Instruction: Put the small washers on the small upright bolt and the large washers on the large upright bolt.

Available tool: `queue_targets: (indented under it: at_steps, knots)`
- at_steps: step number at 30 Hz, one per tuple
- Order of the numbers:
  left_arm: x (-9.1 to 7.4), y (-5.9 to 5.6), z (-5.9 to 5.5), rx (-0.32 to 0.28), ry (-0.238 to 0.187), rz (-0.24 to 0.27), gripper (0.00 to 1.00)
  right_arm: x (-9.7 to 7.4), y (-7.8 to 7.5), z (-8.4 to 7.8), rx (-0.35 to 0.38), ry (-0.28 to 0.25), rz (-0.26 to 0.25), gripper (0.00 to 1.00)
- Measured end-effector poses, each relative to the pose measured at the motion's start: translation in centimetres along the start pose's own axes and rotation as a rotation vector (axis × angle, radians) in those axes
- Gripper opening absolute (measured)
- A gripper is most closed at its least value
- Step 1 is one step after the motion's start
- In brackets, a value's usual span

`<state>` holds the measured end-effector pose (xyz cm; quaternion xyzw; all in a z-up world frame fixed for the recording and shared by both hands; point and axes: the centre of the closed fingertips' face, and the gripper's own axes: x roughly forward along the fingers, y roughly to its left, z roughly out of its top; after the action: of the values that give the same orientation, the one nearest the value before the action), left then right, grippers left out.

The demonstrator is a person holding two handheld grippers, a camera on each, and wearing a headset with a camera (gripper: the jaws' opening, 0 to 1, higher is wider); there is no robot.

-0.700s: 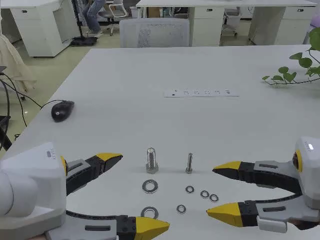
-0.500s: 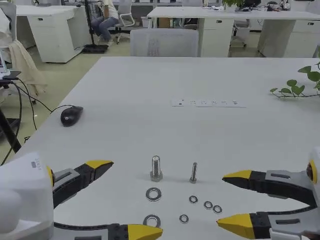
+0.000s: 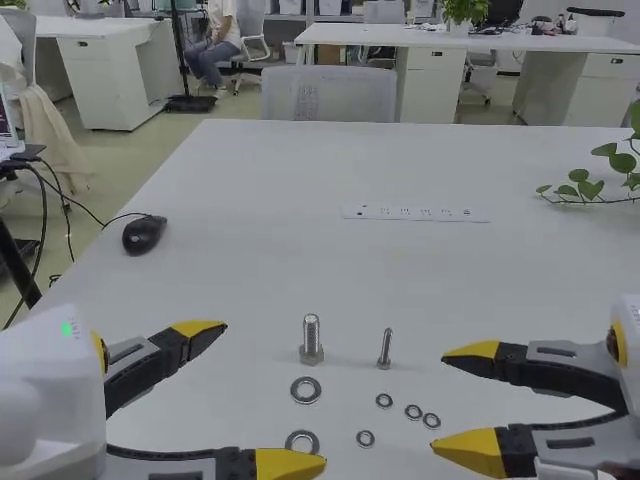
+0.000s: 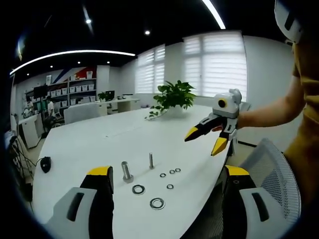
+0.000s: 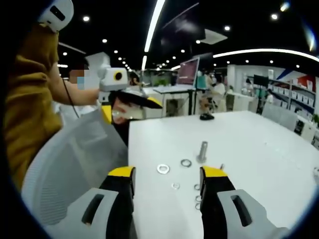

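"On the table (image 3: 400,270), is any washer threaded yet?"
"None. Two large washers (image 3: 305,390) and four small washers (image 3: 384,401) lie before the large bolt (image 3: 311,338) and small bolt (image 3: 385,348). The left gripper (image 3: 271,396) and right gripper (image 3: 440,400) hover spread wide, empty."

You're in an open-plan office. Ahead of both pairs of jaws stretches a long white desk (image 3: 300,250) with a built-in socket strip (image 3: 415,213). A wired mouse (image 3: 143,233) lies beyond the jaws of your left gripper (image 3: 262,395), and a mesh chair (image 3: 328,93) stands at the desk's far edge. Farther off are more white desks (image 3: 440,40), a seated person (image 3: 215,45), window blinds (image 4: 214,62) and shelving (image 4: 75,84).
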<state>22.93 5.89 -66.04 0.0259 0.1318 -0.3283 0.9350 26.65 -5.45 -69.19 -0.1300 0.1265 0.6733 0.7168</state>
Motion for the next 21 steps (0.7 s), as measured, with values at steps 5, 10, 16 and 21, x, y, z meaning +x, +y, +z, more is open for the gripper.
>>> queue_targets:
  at_steps: [5, 10, 16, 21]
  knots:
    - [0.1, 0.0, 0.1, -0.004, -0.009, 0.003, 0.90, 0.1, 0.0, -0.3, -0.010, 0.021, 0.008, 0.54]
    - [0.2, 0.0, -0.1, -0.003, -0.002, 0.002, 0.90, 0.3, -0.2, -0.6, -0.006, 0.028, 0.017, 0.54]
    - [0.6, 0.5, -0.5, -0.005, 0.006, 0.007, 0.90, 0.8, -0.1, -0.8, -0.003, 0.033, 0.028, 0.53]
    - [1.2, 1.0, -0.9, 0.001, 0.026, -0.001, 0.90, 1.1, -0.2, -1.2, 0.002, 0.040, 0.032, 0.53]
